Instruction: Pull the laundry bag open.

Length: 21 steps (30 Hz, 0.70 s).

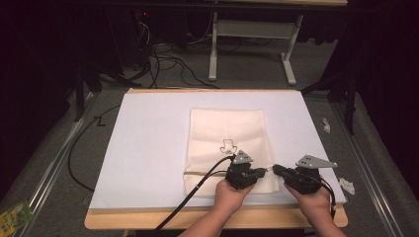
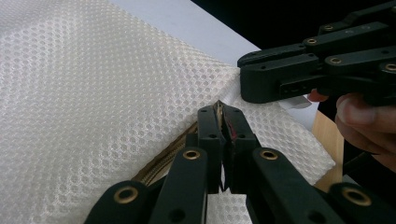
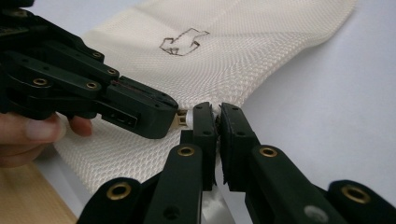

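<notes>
A cream mesh bag (image 1: 225, 128) lies flat on the white sheet (image 1: 148, 148), with a small dark outline drawing (image 1: 228, 144) printed on it. A tan zipper (image 2: 163, 161) runs across its near part. My left gripper (image 1: 263, 171) comes in over the bag's near right corner. In the left gripper view its jaws (image 2: 225, 112) are shut on a small brown piece at the zipper's end, seemingly the pull. My right gripper (image 1: 275, 169) faces it from the right, and in the right gripper view it (image 3: 217, 112) is shut on the bag's right edge (image 3: 210, 60). The two tips almost touch.
The sheet covers a wooden table whose front edge (image 1: 148, 219) is close to the hands. Black cables trail from the grippers across the sheet and the floor. A white table frame (image 1: 252, 29) stands behind. White scraps (image 1: 346, 185) lie at the right, and a green packet (image 1: 15, 217) on the floor.
</notes>
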Motion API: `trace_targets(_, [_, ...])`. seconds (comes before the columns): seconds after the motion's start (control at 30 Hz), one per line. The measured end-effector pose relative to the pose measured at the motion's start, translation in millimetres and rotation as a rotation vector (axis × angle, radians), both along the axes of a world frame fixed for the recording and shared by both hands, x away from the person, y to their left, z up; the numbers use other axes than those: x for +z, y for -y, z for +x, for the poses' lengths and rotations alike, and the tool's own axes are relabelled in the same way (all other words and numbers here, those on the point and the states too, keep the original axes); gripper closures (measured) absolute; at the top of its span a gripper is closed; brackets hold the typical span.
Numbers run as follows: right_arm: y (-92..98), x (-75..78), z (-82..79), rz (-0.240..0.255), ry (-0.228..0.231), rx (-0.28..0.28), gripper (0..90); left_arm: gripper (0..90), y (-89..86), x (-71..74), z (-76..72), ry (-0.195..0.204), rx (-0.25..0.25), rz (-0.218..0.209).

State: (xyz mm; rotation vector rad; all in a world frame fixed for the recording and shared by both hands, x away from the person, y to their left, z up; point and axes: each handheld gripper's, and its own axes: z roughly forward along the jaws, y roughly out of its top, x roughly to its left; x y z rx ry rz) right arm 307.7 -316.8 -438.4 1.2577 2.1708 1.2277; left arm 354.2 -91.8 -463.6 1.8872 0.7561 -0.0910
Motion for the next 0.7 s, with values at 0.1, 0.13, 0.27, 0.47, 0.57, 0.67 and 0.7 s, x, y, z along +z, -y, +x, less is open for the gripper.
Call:
trace_targets(0.1, [0.3,2.1,-0.3,0.015,-0.007,0.012,86.8,87.9,-2.3,2.0,-0.6,-0.002,-0.003,0.0])
trace_targets(0.13, [1.1,2.1,-0.4,0.032,-0.015,0.011,86.8,87.9,-1.5,3.0,-2.5,0.022,-0.003,0.016])
trace_targets(0.27, [-2.0,-2.5,0.4,0.011,-0.018,0.016,86.5,87.8,0.7,-0.3,-3.2,0.037,-0.012,0.063])
trace_targets(0.47, [0.2,-9.4,3.5,0.028,-0.046,-0.009,84.9,87.7,4.7,-3.6,-4.3,0.033,-0.009,0.059])
trace_targets(0.57, [1.9,-12.3,5.5,0.05,-0.066,-0.015,83.2,87.7,5.4,-4.8,-4.8,0.039,-0.012,0.064])
trace_targets(0.67, [2.2,-15.1,7.4,0.062,-0.083,-0.015,80.6,87.7,5.7,-5.2,-5.2,0.044,-0.014,0.071])
trace_targets(0.7, [2.5,-15.3,7.6,0.064,-0.085,-0.013,80.4,87.7,5.5,-5.3,-5.3,0.045,-0.016,0.071])
